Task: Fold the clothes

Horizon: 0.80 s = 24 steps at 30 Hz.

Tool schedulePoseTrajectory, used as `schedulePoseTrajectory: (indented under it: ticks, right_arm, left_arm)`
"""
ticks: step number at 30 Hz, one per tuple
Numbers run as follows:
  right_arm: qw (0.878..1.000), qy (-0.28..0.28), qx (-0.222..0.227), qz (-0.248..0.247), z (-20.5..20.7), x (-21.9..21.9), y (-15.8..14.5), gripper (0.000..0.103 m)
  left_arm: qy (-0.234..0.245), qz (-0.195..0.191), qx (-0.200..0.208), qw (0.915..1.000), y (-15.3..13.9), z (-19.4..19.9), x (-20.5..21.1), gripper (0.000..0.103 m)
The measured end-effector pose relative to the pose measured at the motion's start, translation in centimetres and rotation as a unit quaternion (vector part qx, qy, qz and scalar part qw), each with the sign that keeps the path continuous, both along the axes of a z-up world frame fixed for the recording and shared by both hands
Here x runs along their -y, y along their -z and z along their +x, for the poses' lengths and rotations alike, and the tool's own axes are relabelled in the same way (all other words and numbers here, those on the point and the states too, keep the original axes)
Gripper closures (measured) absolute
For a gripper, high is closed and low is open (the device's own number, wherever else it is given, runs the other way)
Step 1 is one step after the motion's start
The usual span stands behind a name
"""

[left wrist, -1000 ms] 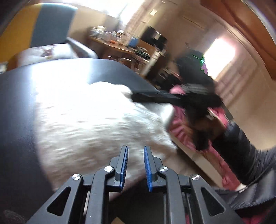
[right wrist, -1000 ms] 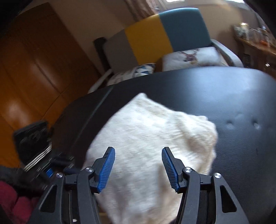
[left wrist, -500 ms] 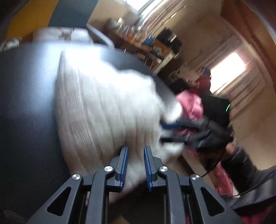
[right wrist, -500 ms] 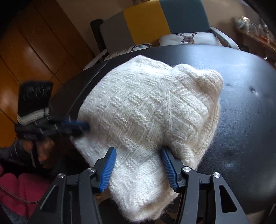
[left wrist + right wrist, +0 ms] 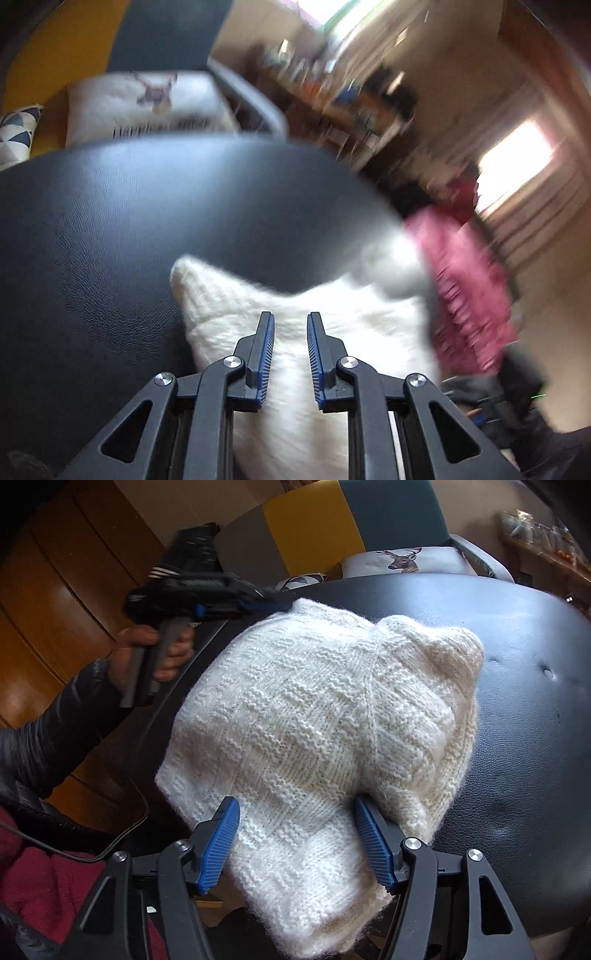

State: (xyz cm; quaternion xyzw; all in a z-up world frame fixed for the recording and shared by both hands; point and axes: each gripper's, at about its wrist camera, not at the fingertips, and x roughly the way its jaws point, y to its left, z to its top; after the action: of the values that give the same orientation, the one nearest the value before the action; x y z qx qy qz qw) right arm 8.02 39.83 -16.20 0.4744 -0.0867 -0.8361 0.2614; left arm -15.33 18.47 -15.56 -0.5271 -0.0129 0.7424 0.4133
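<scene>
A cream knitted sweater (image 5: 314, 723) lies folded in a bundle on a black padded surface (image 5: 517, 686). My right gripper (image 5: 299, 842) is open, its jaws set wide over the near edge of the sweater, which hangs off the front. My left gripper (image 5: 290, 350) has its jaws a narrow gap apart with nothing between them, over the sweater (image 5: 332, 325), which is blurred in that view. In the right wrist view the left gripper (image 5: 273, 603) reaches in from the left, its tips at the sweater's far left corner.
A yellow, grey and teal chair (image 5: 332, 520) with a deer cushion (image 5: 402, 559) stands behind the surface. A pink garment (image 5: 461, 288) lies off the right side. Wooden panelling (image 5: 55, 602) is at left, a cluttered table (image 5: 332, 92) beyond.
My left gripper has swung from the sweater's near left edge to its far left corner. My right gripper has stayed open and closed in over the near edge.
</scene>
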Motion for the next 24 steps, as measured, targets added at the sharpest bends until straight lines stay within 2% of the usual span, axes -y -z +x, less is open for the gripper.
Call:
schedulePoseTrajectory:
  ticks: [1, 3, 8, 10, 13, 14, 17, 19, 24]
  right_arm:
    - [1.000, 0.001, 0.001, -0.003, 0.0, 0.0, 0.0, 0.037]
    - [1.000, 0.007, 0.007, -0.010, -0.1, -0.2, 0.1, 0.037]
    - [1.000, 0.012, 0.014, -0.019, -0.3, -0.4, 0.2, 0.037]
    - [1.000, 0.012, 0.013, -0.022, -0.3, -0.4, 0.2, 0.037]
    - [0.999, 0.015, 0.012, -0.028, -0.4, -0.4, 0.2, 0.035]
    - [0.999, 0.014, 0.009, -0.030, -0.4, -0.4, 0.2, 0.031]
    - [0.999, 0.011, 0.004, -0.035, -0.3, 0.0, -0.1, 0.018]
    - [0.999, 0.015, 0.009, -0.037, -0.4, 0.4, -0.7, 0.014]
    - [0.991, 0.076, -0.009, -0.110, 0.7, -2.7, -3.5, 0.000]
  left_arm:
    - [0.011, -0.031, -0.014, 0.9994, 1.3, 0.4, -0.9, 0.088]
    - [0.018, -0.051, -0.047, 0.9974, 2.4, 1.2, -1.5, 0.088]
    - [-0.012, -0.054, -0.081, 0.9952, 2.7, 2.4, -1.4, 0.087]
    - [-0.026, -0.055, -0.091, 0.9940, 1.7, 3.3, -1.1, 0.087]
    - [-0.066, 0.006, -0.061, 0.9959, -0.6, 4.3, 1.6, 0.085]
    - [-0.076, 0.032, -0.045, 0.9956, -1.3, 4.3, 2.8, 0.084]
    - [-0.101, 0.102, 0.005, 0.9897, -2.5, 4.8, 6.6, 0.081]
    - [-0.109, 0.138, 0.050, 0.9831, -2.4, 5.2, 9.3, 0.079]
    - [-0.124, 0.142, 0.085, 0.9784, -0.1, 6.2, 12.2, 0.076]
